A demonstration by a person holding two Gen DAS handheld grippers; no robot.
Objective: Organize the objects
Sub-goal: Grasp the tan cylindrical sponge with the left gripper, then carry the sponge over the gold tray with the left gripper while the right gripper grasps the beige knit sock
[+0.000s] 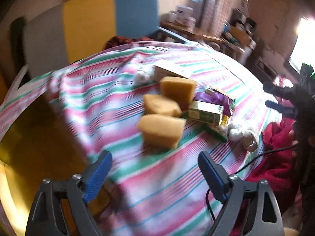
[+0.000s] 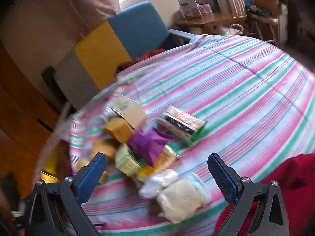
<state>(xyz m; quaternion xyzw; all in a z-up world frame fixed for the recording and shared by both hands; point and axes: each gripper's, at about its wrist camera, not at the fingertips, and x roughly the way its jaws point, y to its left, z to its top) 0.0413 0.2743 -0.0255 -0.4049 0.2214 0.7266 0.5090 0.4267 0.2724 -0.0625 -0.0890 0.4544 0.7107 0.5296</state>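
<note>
A pile of objects lies on a striped cloth (image 1: 157,177). In the left wrist view three yellow sponges (image 1: 161,129) sit ahead of my open, empty left gripper (image 1: 155,165), with a green box (image 1: 205,113), a purple wrapper (image 1: 210,98), a cardboard box (image 1: 169,70) and white soft items (image 1: 242,132) behind and to the right. In the right wrist view my right gripper (image 2: 157,167) is open and empty just above the same pile: a green box (image 2: 126,162), a purple wrapper (image 2: 147,145), sponges (image 2: 118,130), a packet (image 2: 181,124) and a white fluffy item (image 2: 177,194). Both views are blurred.
The striped cloth (image 2: 236,78) covers a rounded table whose left edge drops off to a yellow floor (image 1: 39,147). A blue and yellow chair (image 2: 137,27) stands behind. Red fabric (image 2: 285,177) lies at the right. The right gripper shows at the far right of the left view (image 1: 279,98).
</note>
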